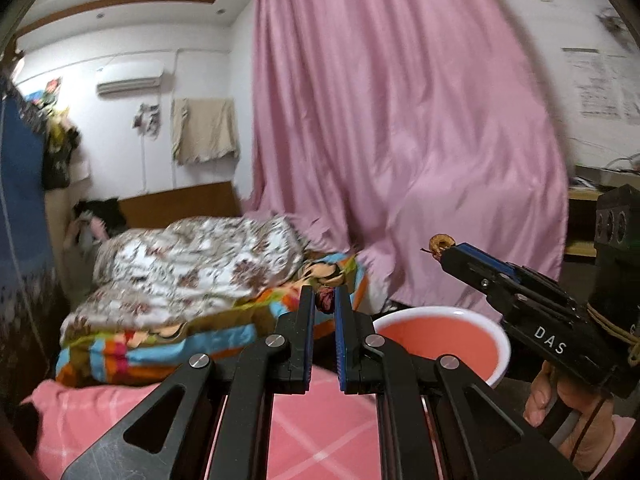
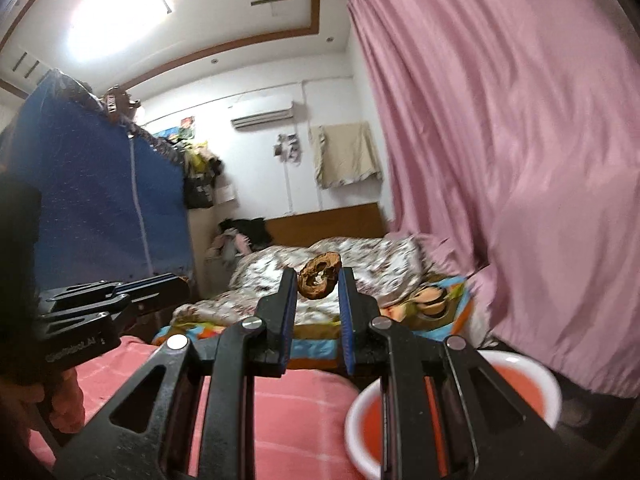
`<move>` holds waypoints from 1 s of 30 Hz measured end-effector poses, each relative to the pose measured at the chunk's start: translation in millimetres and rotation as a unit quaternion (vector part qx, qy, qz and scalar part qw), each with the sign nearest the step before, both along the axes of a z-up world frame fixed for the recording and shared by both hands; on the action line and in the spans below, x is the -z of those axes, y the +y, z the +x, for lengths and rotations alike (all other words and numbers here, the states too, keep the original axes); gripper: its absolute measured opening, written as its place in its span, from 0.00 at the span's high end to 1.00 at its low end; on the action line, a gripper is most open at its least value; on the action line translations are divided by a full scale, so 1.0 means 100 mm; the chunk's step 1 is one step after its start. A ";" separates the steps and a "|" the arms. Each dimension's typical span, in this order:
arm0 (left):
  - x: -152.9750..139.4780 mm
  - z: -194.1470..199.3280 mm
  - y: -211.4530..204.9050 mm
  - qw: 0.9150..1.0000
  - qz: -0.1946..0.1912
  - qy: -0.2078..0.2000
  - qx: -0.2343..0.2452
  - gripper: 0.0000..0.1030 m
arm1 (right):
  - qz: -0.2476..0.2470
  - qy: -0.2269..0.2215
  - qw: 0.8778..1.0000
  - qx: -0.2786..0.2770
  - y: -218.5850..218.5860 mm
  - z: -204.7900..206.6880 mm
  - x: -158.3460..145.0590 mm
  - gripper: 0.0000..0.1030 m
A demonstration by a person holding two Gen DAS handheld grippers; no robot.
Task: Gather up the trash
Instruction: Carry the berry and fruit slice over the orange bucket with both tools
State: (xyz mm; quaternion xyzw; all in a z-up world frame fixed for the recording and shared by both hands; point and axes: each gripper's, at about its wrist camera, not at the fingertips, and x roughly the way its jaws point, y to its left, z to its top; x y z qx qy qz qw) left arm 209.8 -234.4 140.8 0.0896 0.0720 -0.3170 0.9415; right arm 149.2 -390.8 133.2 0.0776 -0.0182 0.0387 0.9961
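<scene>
Right wrist view: right gripper (image 2: 318, 282) pinches brown scrap (image 2: 319, 280).

Both fisheye views sit just behind their own gripper fingers and look forward, tilted slightly upward across a bedroom — ceiling, far wall and bed all fit in each. The left wrist view has the pink curtain (image 1: 400, 120) filling 12 to 2 o'clock, the floral quilt (image 1: 192, 260) at 9 o'clock and the pink basin (image 1: 440, 340) close by at 4 o'clock. The right wrist view faces much the same way, with the curtain (image 2: 520, 160) at 2 o'clock, the quilt (image 2: 360, 272) near centre and the basin (image 2: 516, 384) at 5 o'clock. Each camera catches the other tool — right gripper (image 1: 440, 248) at 3 o'clock, left gripper (image 2: 176, 286) at 9 o'clock.
</scene>
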 end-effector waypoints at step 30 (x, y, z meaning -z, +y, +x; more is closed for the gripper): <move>0.53 0.38 -1.22 0.989 0.048 0.104 0.092 0.93 | 0.040 0.115 0.989 0.089 -0.90 0.13 0.41 0.73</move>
